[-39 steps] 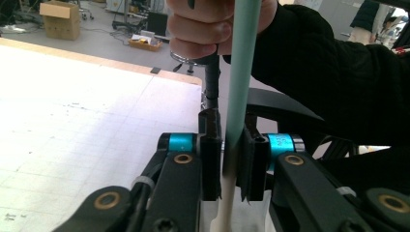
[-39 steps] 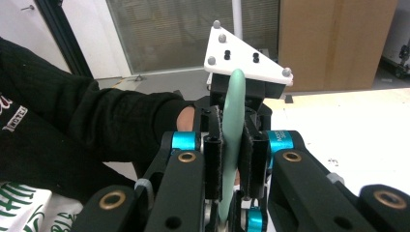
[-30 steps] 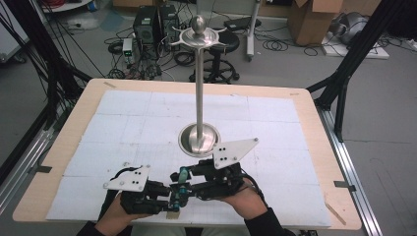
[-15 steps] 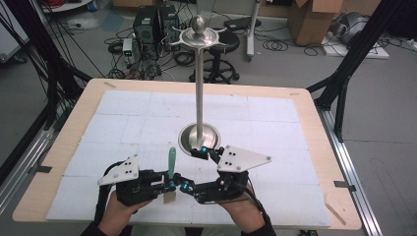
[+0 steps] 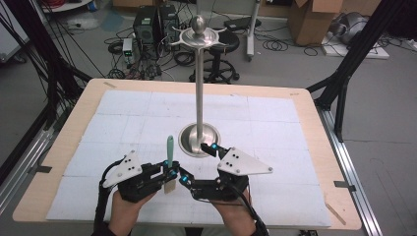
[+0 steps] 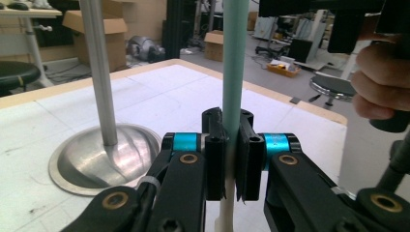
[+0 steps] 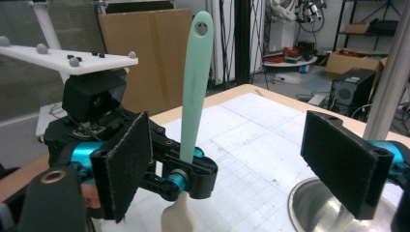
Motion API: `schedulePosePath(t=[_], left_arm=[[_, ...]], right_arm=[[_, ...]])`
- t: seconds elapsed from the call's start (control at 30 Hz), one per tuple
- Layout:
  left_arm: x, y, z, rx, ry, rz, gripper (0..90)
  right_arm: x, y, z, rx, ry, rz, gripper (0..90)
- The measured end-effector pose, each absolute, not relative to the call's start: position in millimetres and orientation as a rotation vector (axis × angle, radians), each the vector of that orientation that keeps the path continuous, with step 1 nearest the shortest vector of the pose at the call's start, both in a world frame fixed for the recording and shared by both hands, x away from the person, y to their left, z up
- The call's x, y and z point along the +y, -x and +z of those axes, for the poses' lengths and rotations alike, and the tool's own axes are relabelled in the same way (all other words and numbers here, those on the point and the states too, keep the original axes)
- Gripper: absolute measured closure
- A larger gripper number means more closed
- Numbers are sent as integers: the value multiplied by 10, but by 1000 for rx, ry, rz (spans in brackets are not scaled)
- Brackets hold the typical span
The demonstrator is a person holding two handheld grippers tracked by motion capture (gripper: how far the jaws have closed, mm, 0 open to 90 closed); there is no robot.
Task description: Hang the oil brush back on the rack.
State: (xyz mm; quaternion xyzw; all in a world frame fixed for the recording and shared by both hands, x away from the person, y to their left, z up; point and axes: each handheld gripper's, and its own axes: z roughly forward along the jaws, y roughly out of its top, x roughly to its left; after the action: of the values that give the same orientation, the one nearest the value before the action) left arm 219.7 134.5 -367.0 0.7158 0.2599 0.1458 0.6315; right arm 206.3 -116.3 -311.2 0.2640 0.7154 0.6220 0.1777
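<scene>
Near front edge of table (image 5: 305, 113): left gripper (image 5: 170, 173) pinches mint-handled brush (image 5: 169, 152) upright; right gripper (image 5: 196, 164) has just spread wide, nothing between. Handover done; next, likely hook handle hole onto utensil stand (image 5: 199, 83).

We see a steel stand (image 5: 198, 88) upright on the tabletop (image 5: 295, 105), its round base (image 5: 189, 141) on white gridded mats (image 5: 275, 142). Behind: cardboard boxes (image 5: 310, 19), a stool (image 5: 219, 46), cables (image 5: 290, 46).

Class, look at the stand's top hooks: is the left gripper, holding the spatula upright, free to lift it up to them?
Probably yes. The left gripper is shut on the spatula, the right gripper has just opened beside it, and nothing lies between the spatula and the stand.
</scene>
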Motion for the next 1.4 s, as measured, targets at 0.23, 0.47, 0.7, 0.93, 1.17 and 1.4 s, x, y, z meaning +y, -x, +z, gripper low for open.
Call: schedulePosePath(t=[0.23, 0.47, 0.7, 0.93, 1.17, 1.4], left_arm=[[1253, -2189, -3650, 598, -1641, 349, 841], [1127, -2165, -3646, 589, -1647, 359, 841], [1055, -2147, -3657, 579, -1655, 357, 841], [1038, -2132, -3661, 584, -1656, 370, 841], [1017, -2117, -3663, 583, -1653, 380, 841], [1011, -2117, -3666, 568, -1648, 367, 840]], right_arm=[[-1120, -2078, -3114, 2019, -789, 1789, 228], [-1043, -2069, -3047, 1980, -821, 1748, 278], [-962, -2094, -3023, 1979, -849, 1734, 426], [-912, -2080, -3035, 1981, -872, 1756, 609], [-927, -2073, -3015, 1983, -899, 1741, 737], [-955, -2074, -3005, 2001, -897, 1764, 752]])
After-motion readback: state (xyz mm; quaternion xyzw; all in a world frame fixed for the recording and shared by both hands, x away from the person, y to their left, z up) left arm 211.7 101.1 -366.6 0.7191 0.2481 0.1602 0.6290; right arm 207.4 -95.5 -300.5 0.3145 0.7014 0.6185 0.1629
